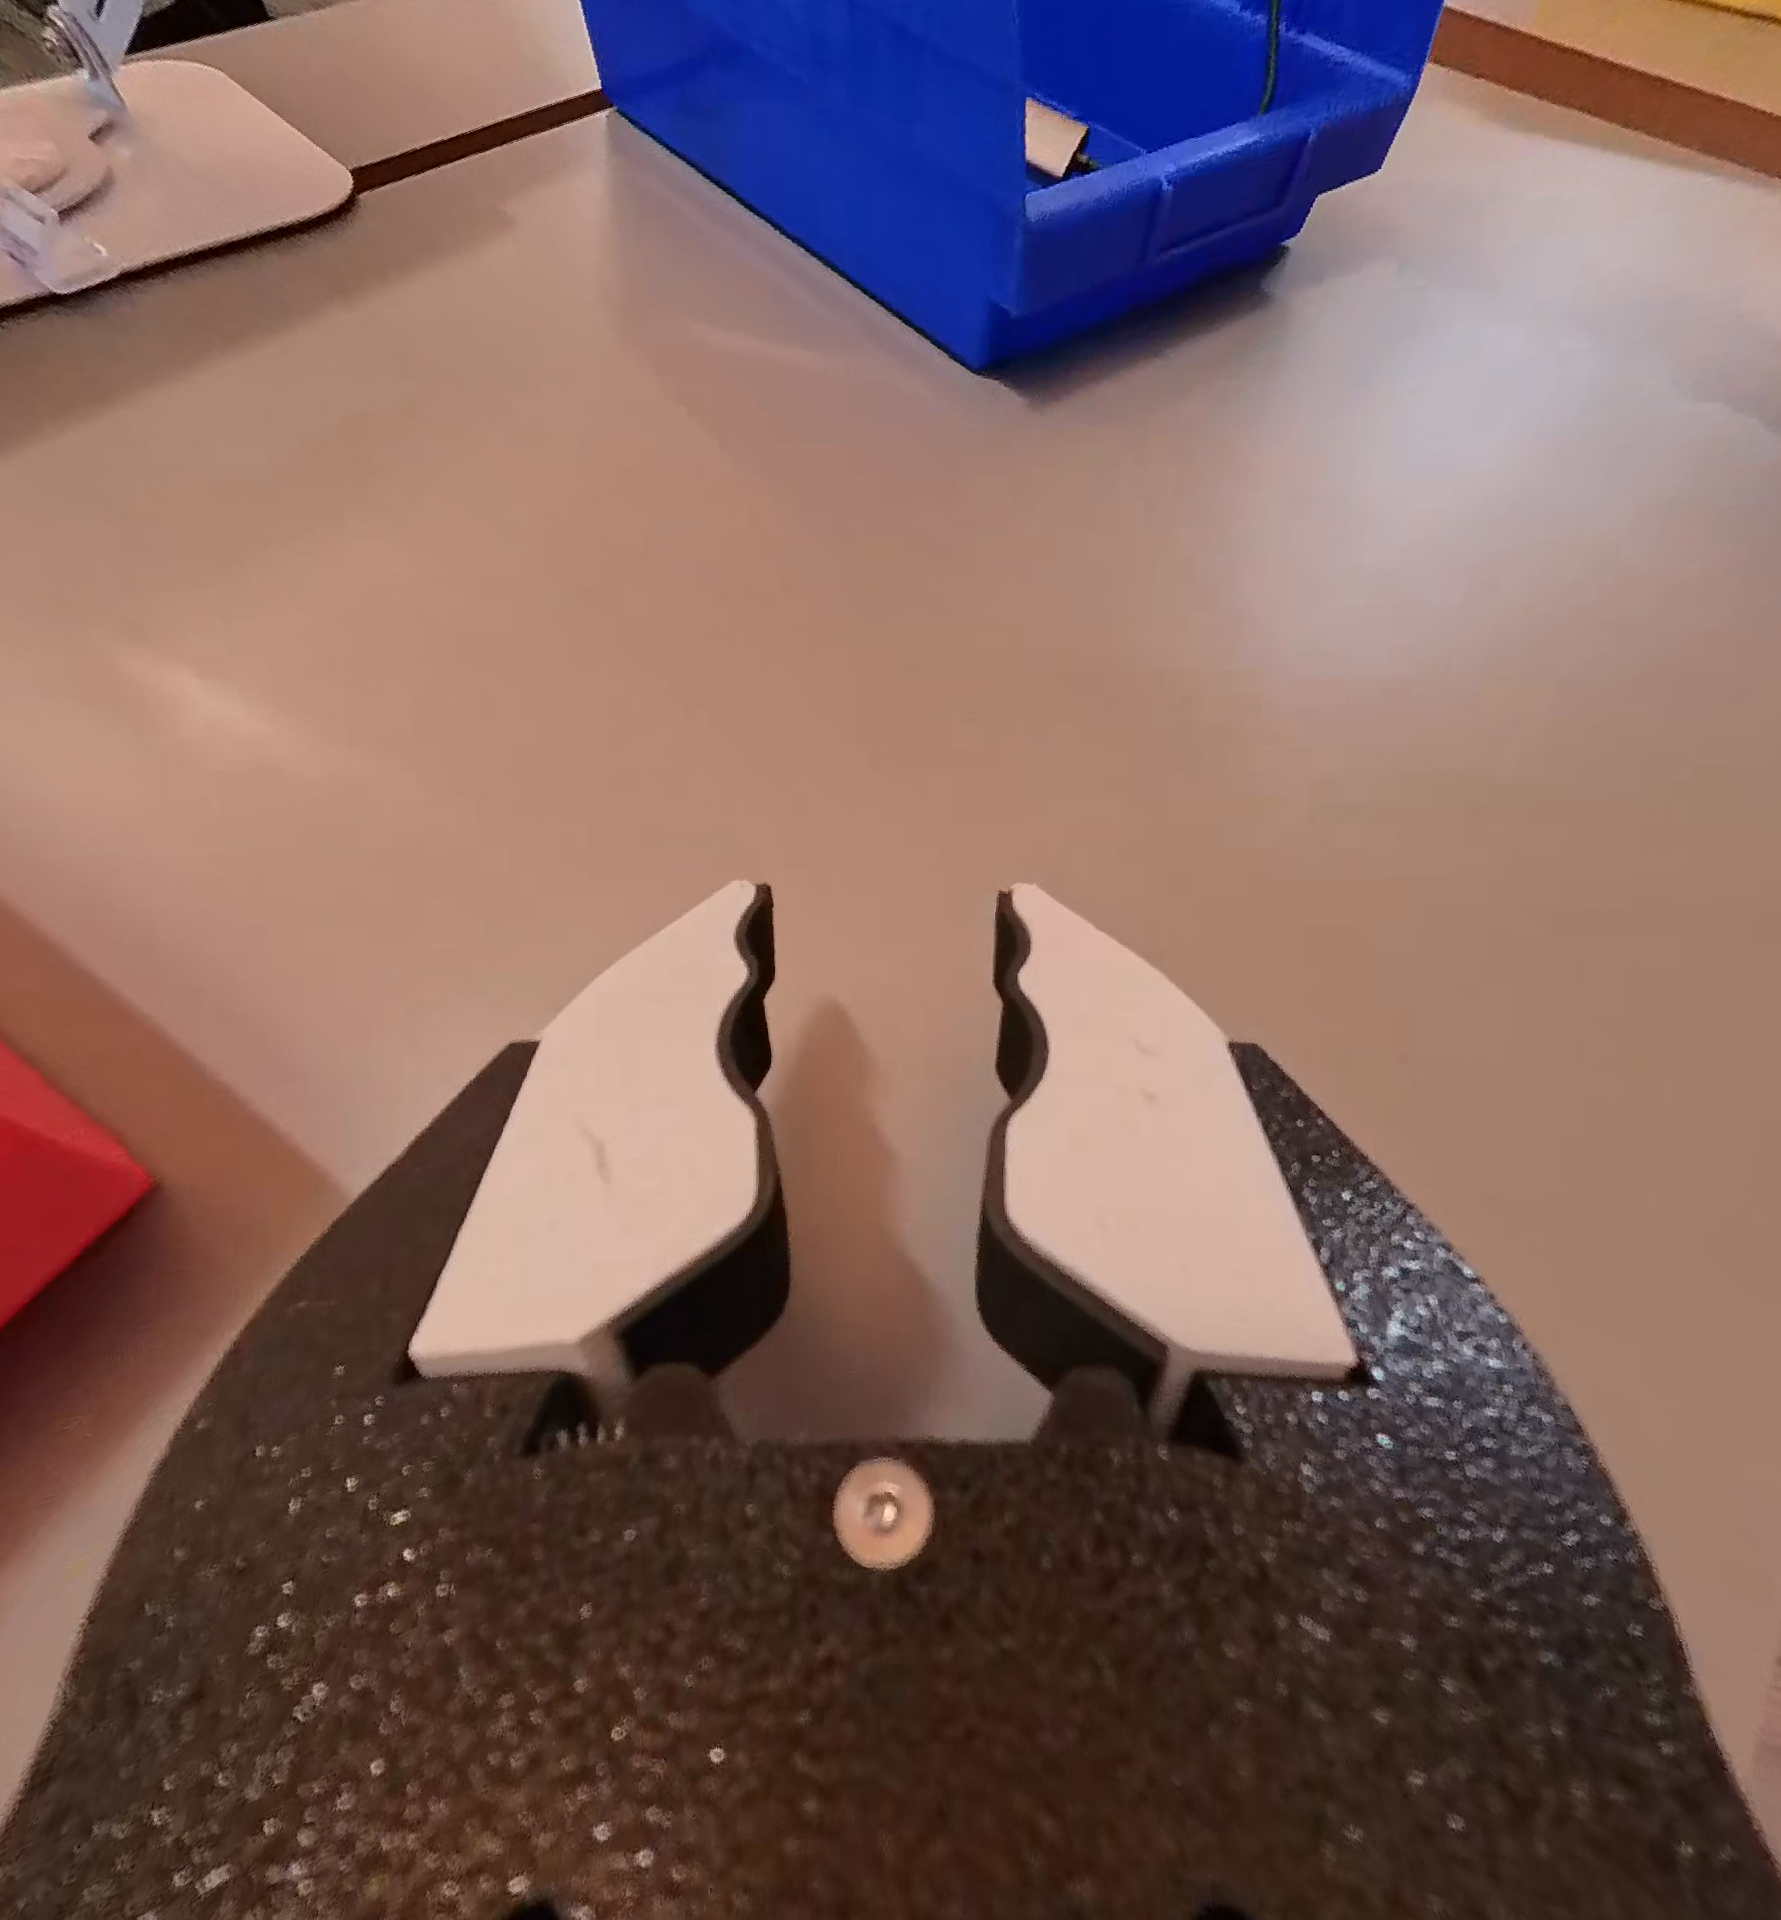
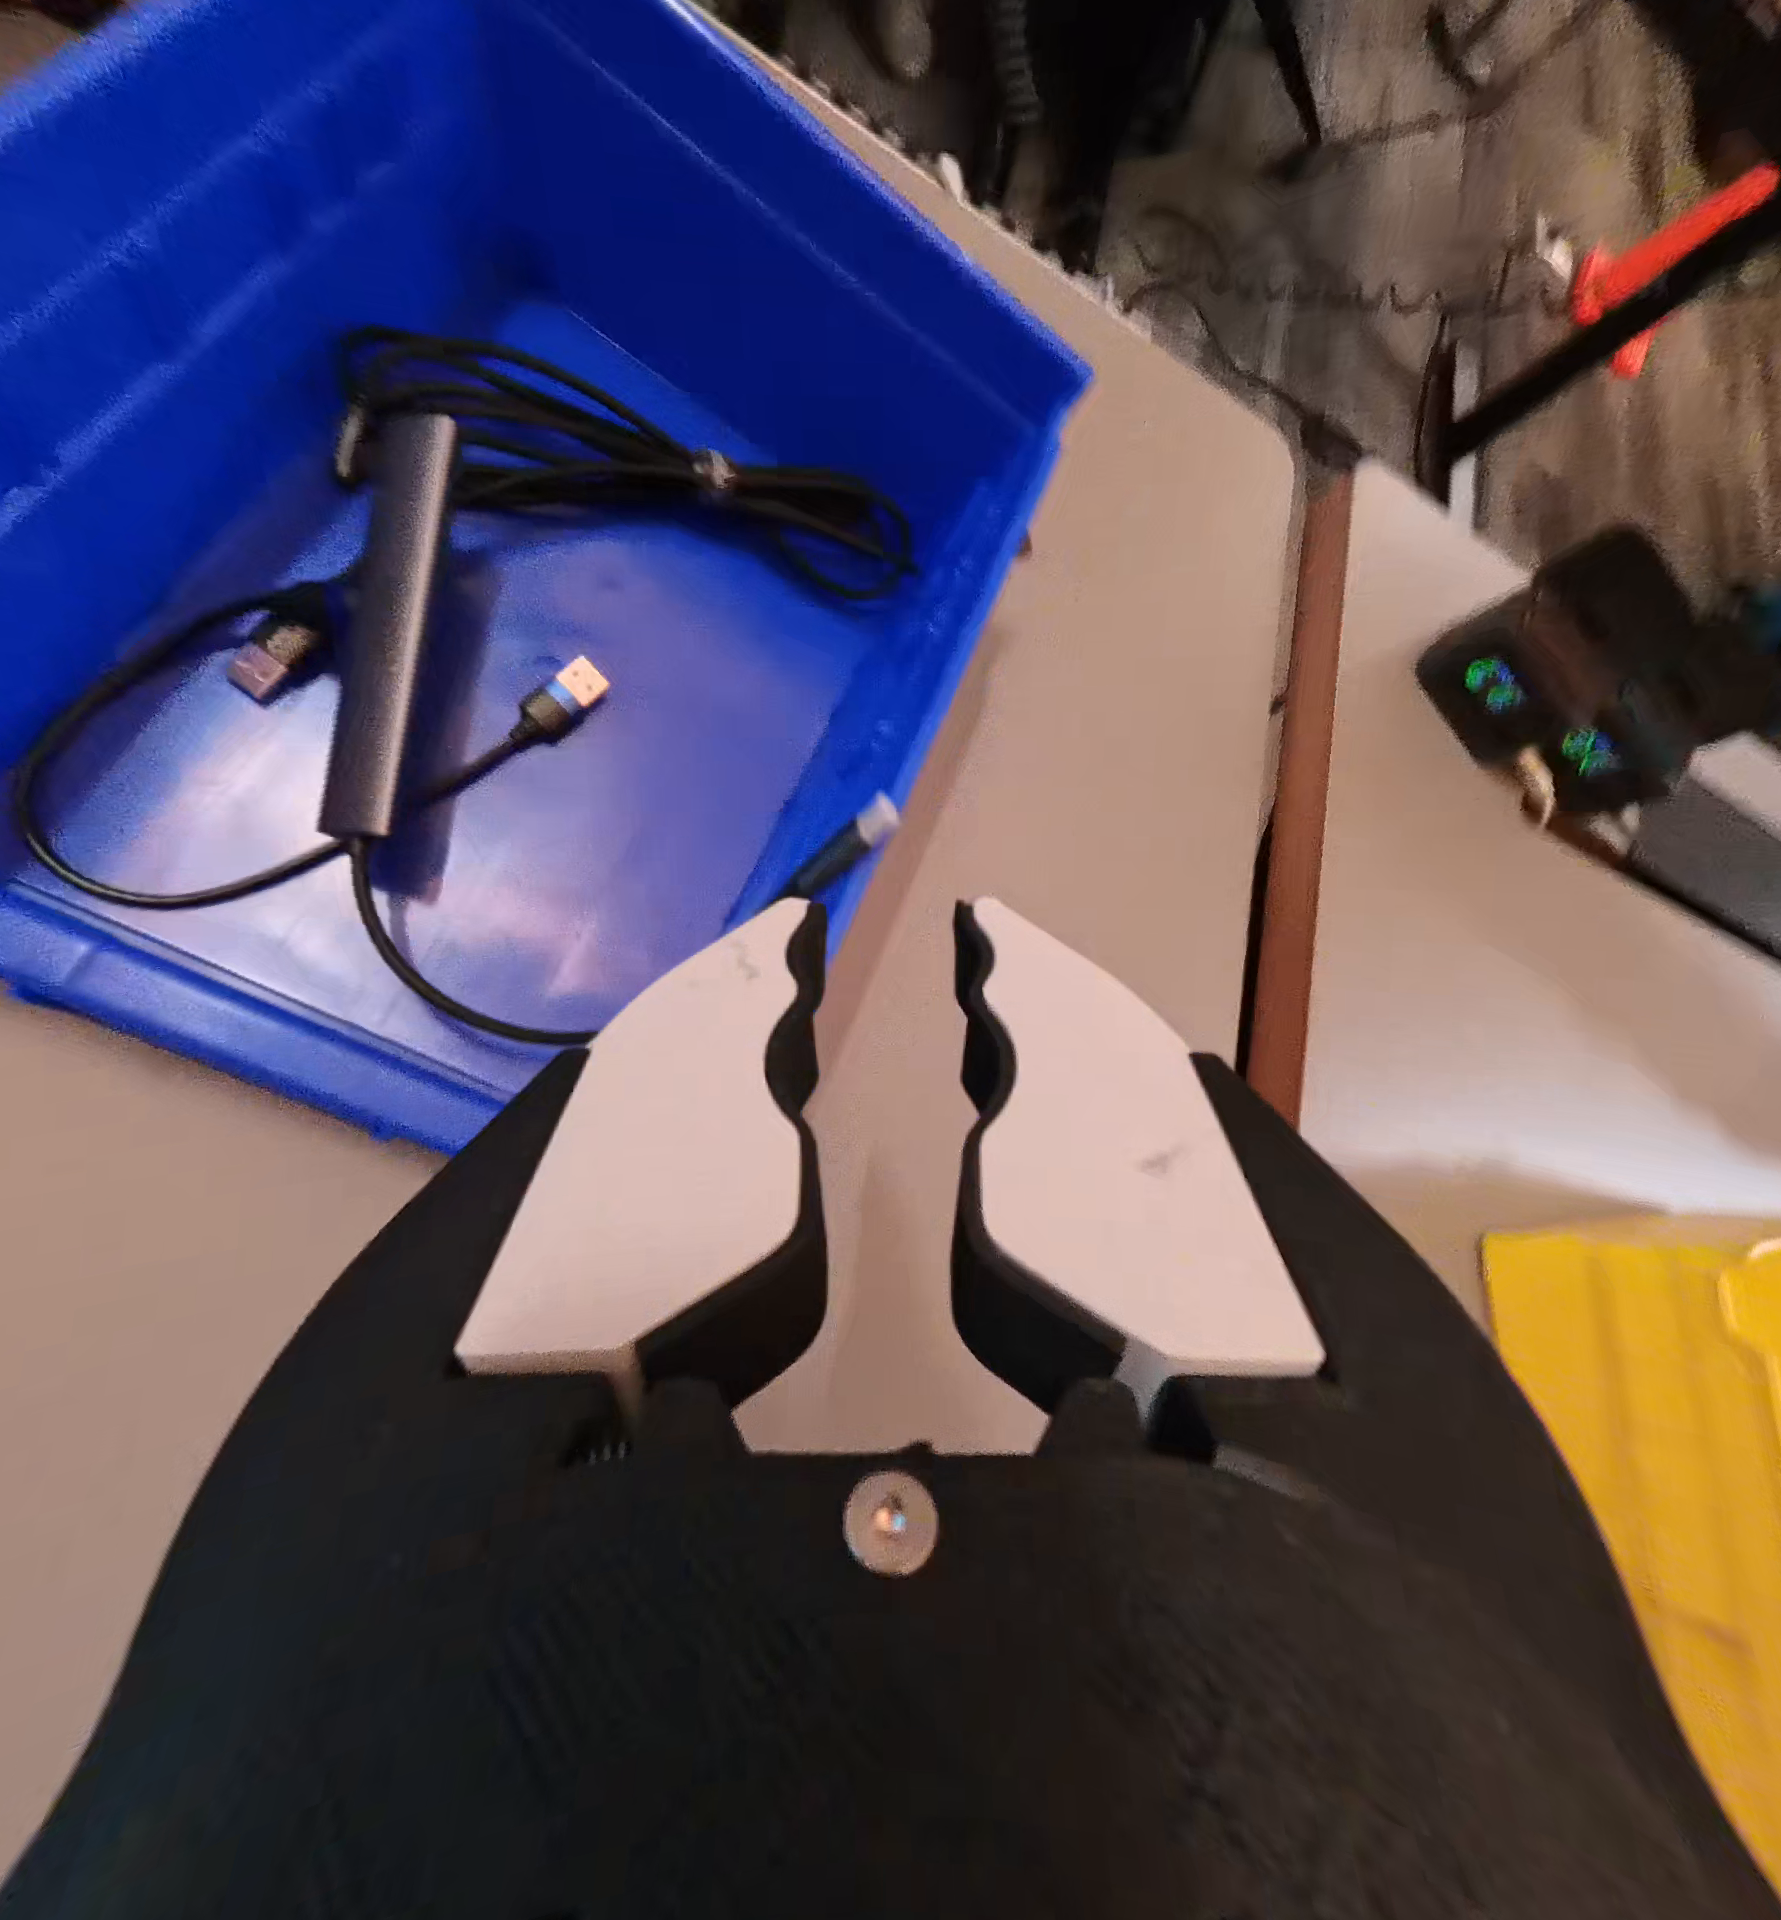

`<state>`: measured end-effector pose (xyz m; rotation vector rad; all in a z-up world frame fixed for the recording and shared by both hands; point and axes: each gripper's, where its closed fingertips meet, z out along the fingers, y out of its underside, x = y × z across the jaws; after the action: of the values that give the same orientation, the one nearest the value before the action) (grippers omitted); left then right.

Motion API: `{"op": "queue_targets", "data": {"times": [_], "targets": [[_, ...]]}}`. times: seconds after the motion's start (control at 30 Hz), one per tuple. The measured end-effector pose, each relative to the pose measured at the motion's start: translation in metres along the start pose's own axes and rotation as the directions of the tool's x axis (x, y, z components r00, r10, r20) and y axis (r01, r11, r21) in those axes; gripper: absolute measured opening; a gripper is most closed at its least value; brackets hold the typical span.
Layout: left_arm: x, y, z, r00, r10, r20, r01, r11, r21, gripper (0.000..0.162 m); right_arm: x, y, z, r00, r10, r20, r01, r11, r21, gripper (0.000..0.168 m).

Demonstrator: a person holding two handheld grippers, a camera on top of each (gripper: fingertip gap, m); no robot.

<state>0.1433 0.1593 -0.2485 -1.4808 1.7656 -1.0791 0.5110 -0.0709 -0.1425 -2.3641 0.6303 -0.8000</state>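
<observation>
My left gripper is open and empty, low over the bare grey table. A blue bin stands ahead of it at the far side. My right gripper is open and empty, above the table just right of the blue bin. In the bin lie a grey USB hub with its black cable, a coiled black cable and a USB plug with a blue collar. Another cable plug shows at the bin's near right corner, just ahead of my right fingertips.
A red bin sits at the left edge of the left wrist view. A pale mat with clear plastic parts lies far left. A yellow bin is at the right. A black device with green lights sits on the adjoining table. The tips of one gripper are about 45 cm away from the tips of the other.
</observation>
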Motion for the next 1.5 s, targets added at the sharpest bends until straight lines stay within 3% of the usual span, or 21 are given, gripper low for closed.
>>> {"op": "queue_targets", "data": {"times": [0.07, 0.2, 0.33, 0.47, 0.63, 0.73, 0.83, 0.93, 1.0, 1.17, 1.23, 1.33, 1.4, 1.5], "targets": [[0.002, -0.004, -0.002, 1.000, -0.003, -0.004, 0.003, 1.000, 0.012, 0.040, -0.007, 0.015, -0.002, 0.997, 0.050, 0.058, -0.050, 0.999, -0.011, 0.026], [0.001, -0.020, -0.011, 1.000, -0.019, 0.012, 0.018, 0.998, 0.057, 0.041, -0.060, 0.012, -0.030, 0.986, 0.059, 0.158, -0.089, 0.978, 0.190, 0.028], [-0.015, -0.037, -0.035, 0.994, -0.049, 0.100, 0.040, 0.996, 0.085, 0.041, -0.148, 0.004, -0.051, 0.920, 0.039, 0.390, -0.191, 0.913, 0.360, 0.032], [-0.056, -0.053, -0.077, 0.970, -0.028, 0.243, 0.004, 0.995, 0.098, 0.039, -0.197, 0.003, -0.053, 0.890, -0.051, 0.452, -0.177, 0.876, 0.448, 0.042], [-0.155, -0.071, -0.119, 0.891, 0.048, 0.452, -0.020, 0.998, -0.067, 0.040, -0.205, 0.009, -0.045, 0.890, -0.089, 0.448, -0.131, 0.890, 0.437, 0.054], [-0.229, -0.081, -0.132, 0.824, 0.044, 0.565, 0.079, 0.978, -0.191, 0.047, -0.201, 0.007, -0.049, 0.887, -0.080, 0.455, -0.154, 0.877, 0.456, 0.052], [-0.292, -0.086, -0.125, 0.775, -0.167, 0.609, 0.335, 0.926, -0.173, 0.051, -0.198, 0.008, -0.052, 0.879, -0.073, 0.472, -0.169, 0.877, 0.449, 0.051], [-0.330, -0.077, -0.092, 0.690, -0.458, 0.561, 0.604, 0.791, -0.098, 0.054, -0.195, 0.007, -0.055, 0.878, -0.070, 0.473, -0.181, 0.868, 0.463, 0.051], [-0.348, -0.062, -0.074, 0.590, -0.569, 0.573, 0.732, 0.677, -0.082, 0.059, -0.194, 0.006, -0.056, 0.875, -0.058, 0.480, -0.196, 0.865, 0.462, 0.050], [-0.385, -0.025, -0.066, 0.385, -0.545, 0.745, 0.856, 0.512, -0.068, 0.069, -0.197, 0.007, -0.060, 0.862, -0.086, 0.500, -0.194, 0.855, 0.481, 0.051], [-0.392, -0.017, -0.067, 0.349, -0.517, 0.782, 0.867, 0.495, -0.060, 0.059, -0.196, 0.007, -0.058, 0.861, -0.090, 0.501, -0.196, 0.850, 0.488, 0.050], [-0.394, -0.007, -0.058, 0.298, -0.517, 0.803, 0.893, 0.447, -0.045, 0.058, -0.196, 0.012, -0.049, 0.858, -0.080, 0.507, -0.199, 0.859, 0.472, 0.050], [-0.401, -0.003, -0.064, 0.293, -0.424, 0.857, 0.878, 0.473, -0.066, 0.042, -0.200, 0.014, -0.047, 0.839, -0.068, 0.540, -0.226, 0.859, 0.459, 0.050], [-0.413, -0.006, -0.066, 0.281, -0.322, 0.904, 0.826, 0.561, -0.057, 0.040, -0.203, 0.014, -0.046, 0.828, -0.055, 0.558, -0.250, 0.855, 0.455, 0.050]]}}
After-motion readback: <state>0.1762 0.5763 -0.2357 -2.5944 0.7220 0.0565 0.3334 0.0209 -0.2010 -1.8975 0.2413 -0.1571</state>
